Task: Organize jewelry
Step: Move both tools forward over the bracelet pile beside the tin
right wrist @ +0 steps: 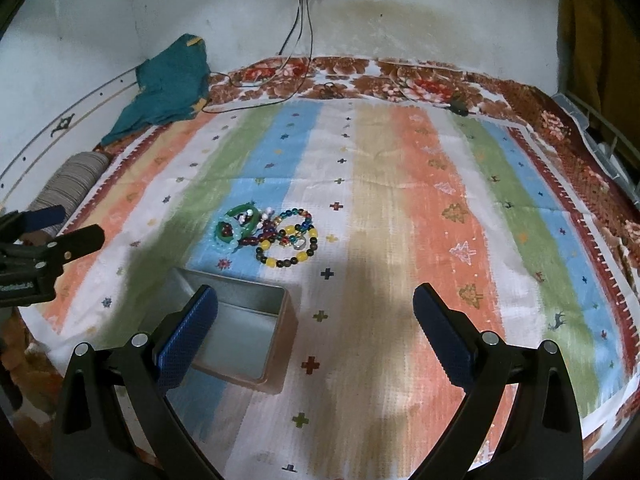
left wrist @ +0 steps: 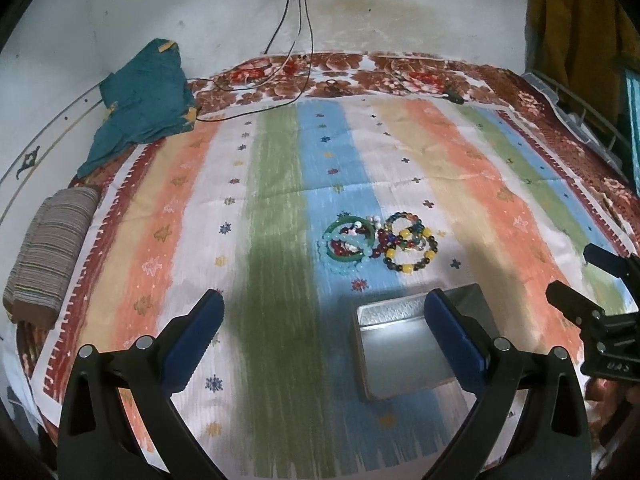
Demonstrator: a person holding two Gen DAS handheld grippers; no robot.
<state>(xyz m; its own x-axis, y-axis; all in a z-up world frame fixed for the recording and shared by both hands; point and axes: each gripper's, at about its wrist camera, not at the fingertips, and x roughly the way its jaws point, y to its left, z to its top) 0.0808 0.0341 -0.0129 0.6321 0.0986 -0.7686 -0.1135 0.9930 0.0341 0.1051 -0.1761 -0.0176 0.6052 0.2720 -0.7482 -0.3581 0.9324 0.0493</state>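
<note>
Bracelets (right wrist: 266, 236) heaped — green, yellow, multicolour beads — nr tin (right wrist: 244, 332).

Each tool is matte black plastic with two curved arms ending in flat blue pads of fine dotted texture. The left tool (left wrist: 323, 326) and right tool (right wrist: 315, 322) both carry round silver screws at the arm pivots. Seen from the side, the body shows small white lettering, too blurred to read.
</note>
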